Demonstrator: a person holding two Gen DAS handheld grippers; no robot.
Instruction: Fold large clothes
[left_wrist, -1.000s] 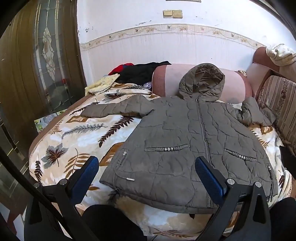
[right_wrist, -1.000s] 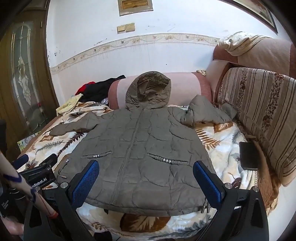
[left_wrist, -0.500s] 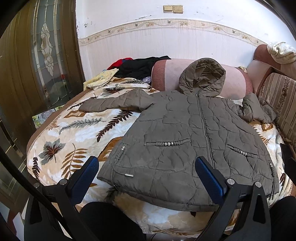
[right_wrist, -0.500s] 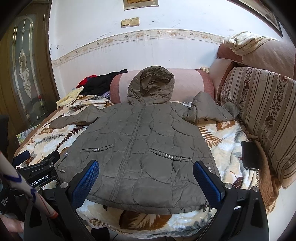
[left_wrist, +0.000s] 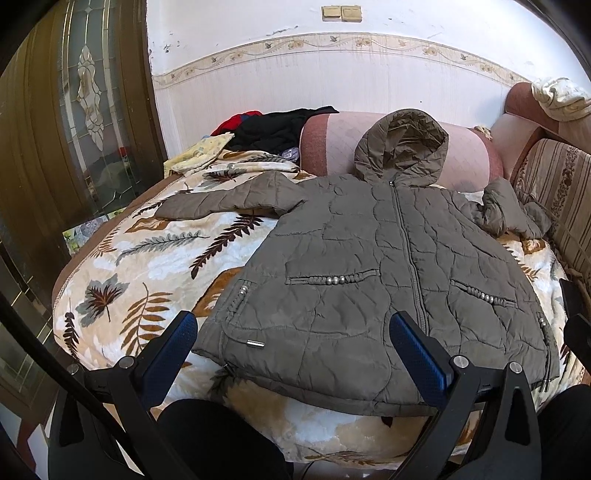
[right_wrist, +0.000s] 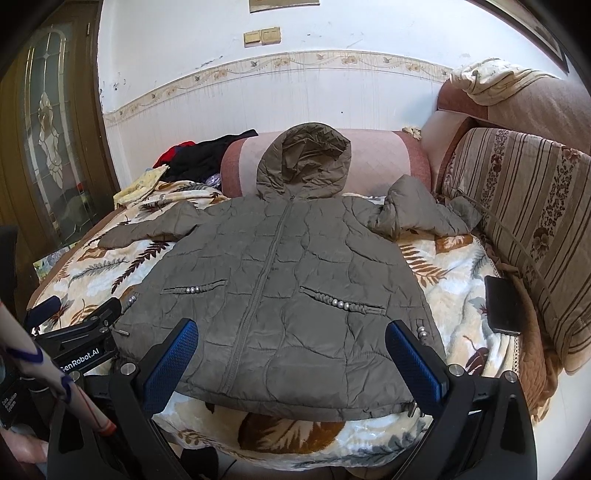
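An olive quilted hooded jacket is laid flat, front up and zipped, on a leaf-patterned blanket, its hood propped against a pink bolster. The fingers of the left gripper and the right gripper are spread wide, held above the hem with nothing gripped.

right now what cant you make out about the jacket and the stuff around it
- Jacket back and lining: it lies zipped, front up, in both views.
- Its hem corners: partly behind the blue fingers in the right wrist view.
- Right sleeve cuff: bunched against the sofa back.
- Dark flat object by the sofa: too plain to identify; cut off by the edge in the left wrist view.
- Clothes pile: items overlap, so they cannot be told apart.
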